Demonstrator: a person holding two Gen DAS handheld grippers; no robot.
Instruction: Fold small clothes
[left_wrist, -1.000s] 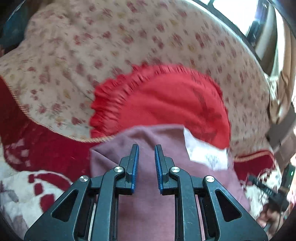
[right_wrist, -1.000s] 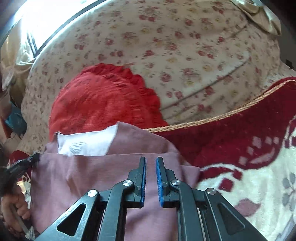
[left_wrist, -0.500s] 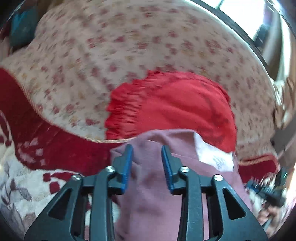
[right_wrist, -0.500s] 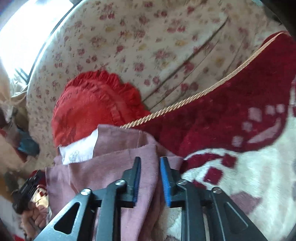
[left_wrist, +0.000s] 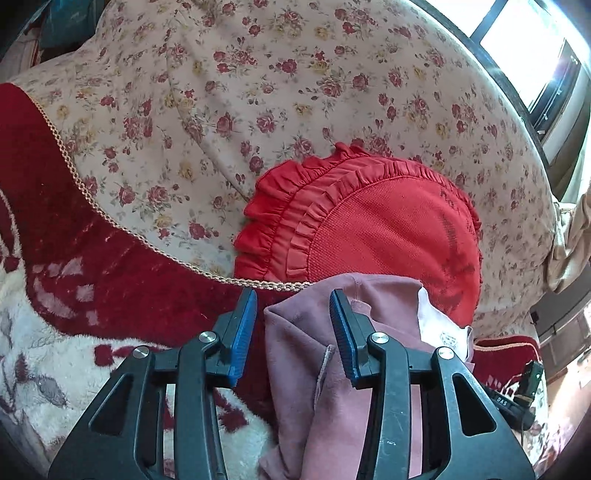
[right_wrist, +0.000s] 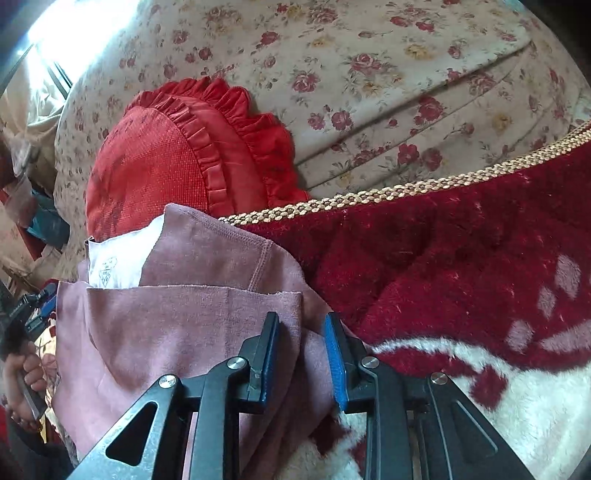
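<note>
A folded mauve garment (left_wrist: 332, 376) with a white inner label (left_wrist: 439, 328) lies on the red-and-white blanket (left_wrist: 110, 295). My left gripper (left_wrist: 293, 325) is open, its jaws either side of the garment's left corner. In the right wrist view the same garment (right_wrist: 177, 325) shows its top layer folded over, the label (right_wrist: 118, 258) at the upper left. My right gripper (right_wrist: 301, 350) is open at the garment's right edge, the cloth lying loose between the jaws.
A red frilled cushion (left_wrist: 373, 229) leans on the floral sofa back (left_wrist: 258, 92) just behind the garment; it also shows in the right wrist view (right_wrist: 177, 155). The blanket's gold braid edge (right_wrist: 406, 192) runs along the seat. A window (left_wrist: 517, 37) is at the upper right.
Both grippers have opened and let go of the garment, which now lies folded on the blanket. Both have drawn outward toward the garment's side edges.
</note>
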